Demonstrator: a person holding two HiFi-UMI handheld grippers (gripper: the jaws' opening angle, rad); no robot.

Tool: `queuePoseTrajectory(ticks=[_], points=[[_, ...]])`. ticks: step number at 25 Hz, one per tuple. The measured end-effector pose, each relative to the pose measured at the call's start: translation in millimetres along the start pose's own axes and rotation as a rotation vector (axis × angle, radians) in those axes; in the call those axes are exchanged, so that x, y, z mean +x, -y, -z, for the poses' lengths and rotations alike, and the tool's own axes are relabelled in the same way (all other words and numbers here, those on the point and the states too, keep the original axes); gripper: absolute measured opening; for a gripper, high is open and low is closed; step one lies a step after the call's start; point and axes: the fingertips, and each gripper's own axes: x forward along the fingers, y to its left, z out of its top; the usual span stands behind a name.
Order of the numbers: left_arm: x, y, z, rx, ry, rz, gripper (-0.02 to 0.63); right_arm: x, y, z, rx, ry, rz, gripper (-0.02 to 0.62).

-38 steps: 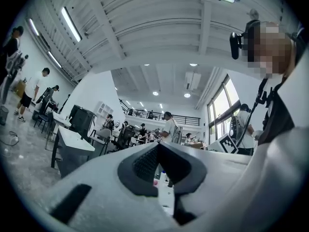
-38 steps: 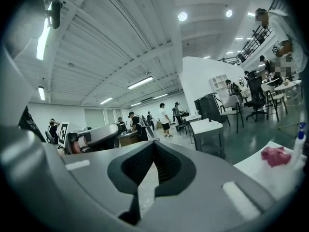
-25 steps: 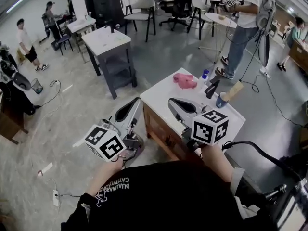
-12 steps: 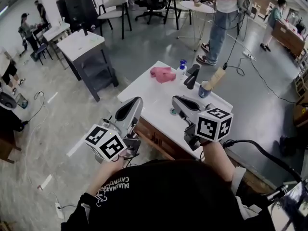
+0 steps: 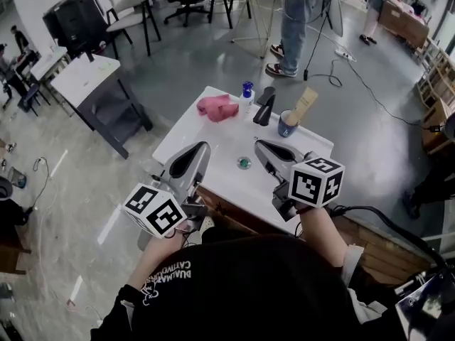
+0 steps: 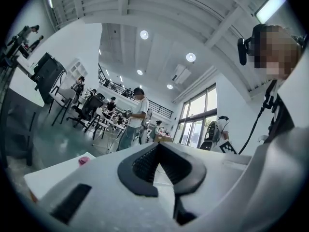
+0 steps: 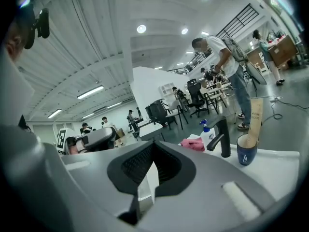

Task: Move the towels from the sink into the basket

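Towel [image 5: 217, 106] is being seen as pink, far left on a counter [image 5: 213, 130] being shown white. Faucet [image 5: 264, 105] is being rendered black. Cup [image 5: 287, 126] right of it is being shown dark blue with a white mark, with a tan stick [image 5: 304, 104] in it. Bottle [image 5: 247, 94] is being shown white with a blue cap. Drain [image 5: 244, 163] is being read green. Left gripper [image 5: 200, 148] and right gripper [image 5: 259, 145] are being seen grey, black-lined at the jaws. Marker cubes [image 5: 155, 209] are being patterned in black-and-white squares. Near cabinet front [image 5: 238, 212] is being seen brown.
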Motion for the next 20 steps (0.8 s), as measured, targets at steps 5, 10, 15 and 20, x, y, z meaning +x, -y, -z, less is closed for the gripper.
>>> queuePoseTrajectory(ticks=[5, 10, 15, 20], points=[[17.7, -50.9, 0.4, -0.023, -0.052, 0.012, 0.003, 43.8, 26.1, -0.3, 0.045, -0.001, 0.037, 0.003], [36.6, -110.5, 6.8, -0.065, -0.114, 0.015, 0.003, 91.7, 54.1, 6.1, 0.092, -0.012, 0.086, 0.005], [58.9, -153.6, 11.9, -0.106, -0.176, 0.054, 0.003, 128.5, 76.6, 13.6, 0.143, -0.043, 0.148, 0.005], [80.5, -192.6, 24.2, -0.145, -0.222, 0.086, 0.003, 164.1, 95.6, 16.7, 0.161, -0.058, 0.180, 0.004]])
